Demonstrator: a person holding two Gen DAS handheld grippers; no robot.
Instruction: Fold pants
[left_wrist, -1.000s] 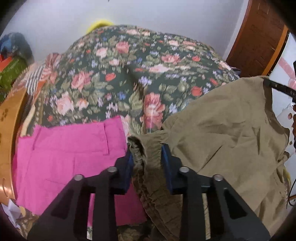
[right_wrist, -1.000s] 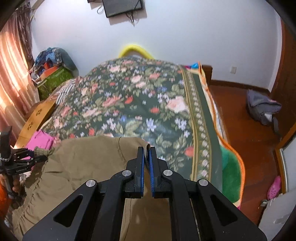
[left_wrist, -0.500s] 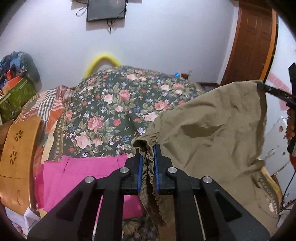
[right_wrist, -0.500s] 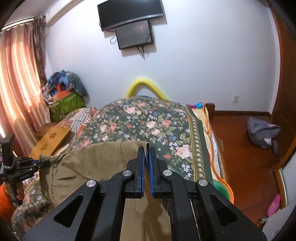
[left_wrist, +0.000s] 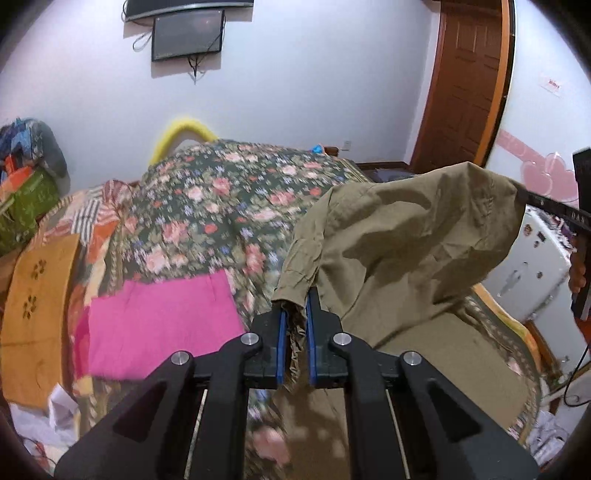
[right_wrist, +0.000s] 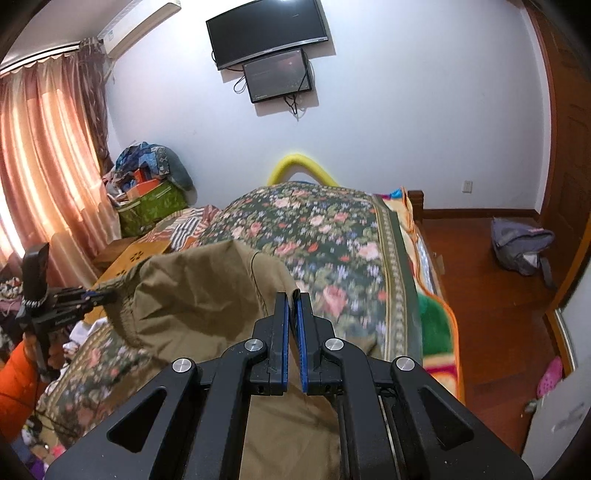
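Hanging between the two grippers, the olive pants (left_wrist: 413, 243) are stretched above the floral bedspread (left_wrist: 221, 206), their lower part draping onto it. The left gripper (left_wrist: 294, 314) is clenched on a ruffled edge of the fabric, and the right gripper (right_wrist: 291, 306) pinches another edge. Pink pants (left_wrist: 159, 325) lie flat beside them.

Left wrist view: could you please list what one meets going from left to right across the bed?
Orange wooden board with flower cut-outs → flat pink garment → lifted olive-khaki pants → black right gripper pinching their far corner.
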